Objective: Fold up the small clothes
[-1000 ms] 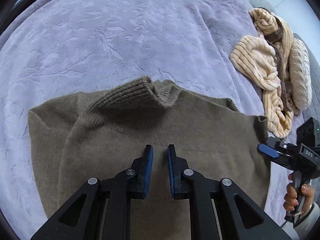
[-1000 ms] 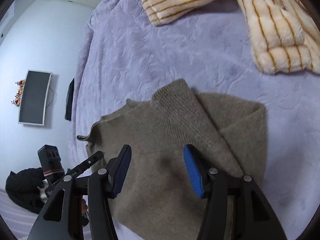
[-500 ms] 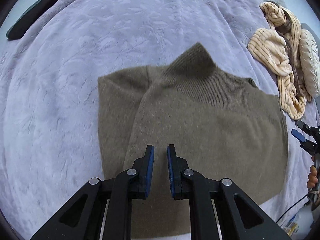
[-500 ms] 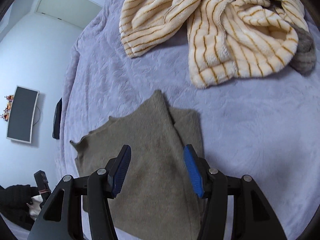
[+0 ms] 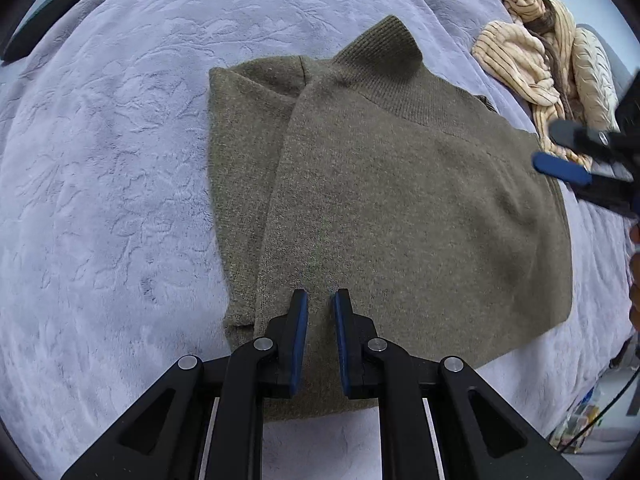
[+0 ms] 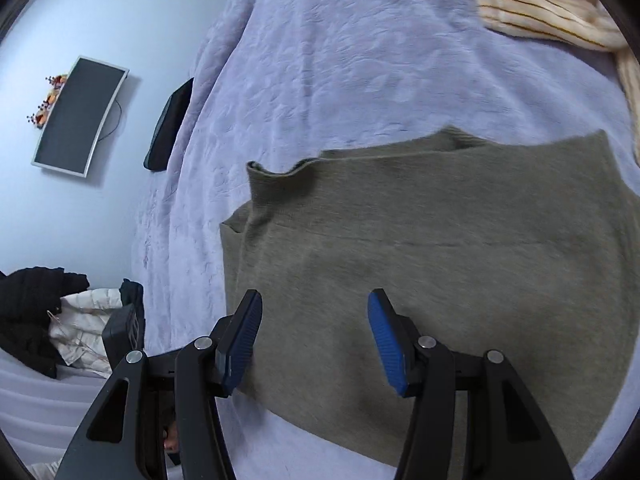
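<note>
An olive-brown knit sweater (image 5: 400,200) lies folded on the lavender blanket (image 5: 100,160), collar pointing away, with one side laid inward over the body. My left gripper (image 5: 321,300) hovers over the sweater's near hem, shut with nothing between its blue pads. The right gripper (image 5: 560,150) enters at the right edge of the left wrist view, beside the sweater's right side. In the right wrist view, the right gripper (image 6: 316,312) stands open above the sweater (image 6: 440,260), and nothing is between its pads.
A heap of cream striped fleece clothes (image 5: 540,60) lies on the blanket past the sweater, and it also shows as the striped fleece (image 6: 540,4). A black flat object (image 6: 170,128) rests at the bed's far edge. A monitor (image 6: 80,116) hangs on the wall. Dark and white clothes (image 6: 40,312) are piled beside the bed.
The left gripper drew back, so the whole folded sweater now shows. The right gripper swung away toward the striped heap, then back over the sweater. Neither gripper's jaws changed.
</note>
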A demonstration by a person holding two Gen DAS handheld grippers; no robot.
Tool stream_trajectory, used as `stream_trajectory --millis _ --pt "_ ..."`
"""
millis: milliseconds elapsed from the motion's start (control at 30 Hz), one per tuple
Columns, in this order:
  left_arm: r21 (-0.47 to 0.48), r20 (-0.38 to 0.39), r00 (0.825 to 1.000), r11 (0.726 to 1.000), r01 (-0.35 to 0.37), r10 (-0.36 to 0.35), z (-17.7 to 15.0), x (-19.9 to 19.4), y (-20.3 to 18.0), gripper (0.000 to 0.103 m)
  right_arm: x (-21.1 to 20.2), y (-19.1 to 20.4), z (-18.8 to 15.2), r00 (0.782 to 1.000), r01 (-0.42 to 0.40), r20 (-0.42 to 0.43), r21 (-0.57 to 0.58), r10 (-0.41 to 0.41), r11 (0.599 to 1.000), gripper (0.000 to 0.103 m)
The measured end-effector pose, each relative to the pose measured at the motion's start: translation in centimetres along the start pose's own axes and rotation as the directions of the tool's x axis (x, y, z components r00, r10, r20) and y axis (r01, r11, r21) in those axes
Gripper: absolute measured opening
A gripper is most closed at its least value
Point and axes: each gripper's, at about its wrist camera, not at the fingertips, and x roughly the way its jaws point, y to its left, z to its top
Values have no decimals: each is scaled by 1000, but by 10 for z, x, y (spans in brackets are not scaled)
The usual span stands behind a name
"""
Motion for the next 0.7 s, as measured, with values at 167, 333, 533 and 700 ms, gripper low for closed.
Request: stream_trajectory --millis 167,333,533,700 --pt "55 -44 990 990 134 -131 -4 5 9 15 70 56 43 998 48 -35 -13 -48 999 59" --pt "47 -67 976 977 209 -205 -23 6 25 15 119 67 76 997 70 -14 36 -70 997 59" --pt "39 -65 955 955 293 -290 -38 -8 44 15 97 84 50 1000 15 -9 14 -15 1000 59" --pt "78 -111 931 930 358 -349 -41 -6 49 15 70 54 -42 991 -94 -84 141 107 986 59"
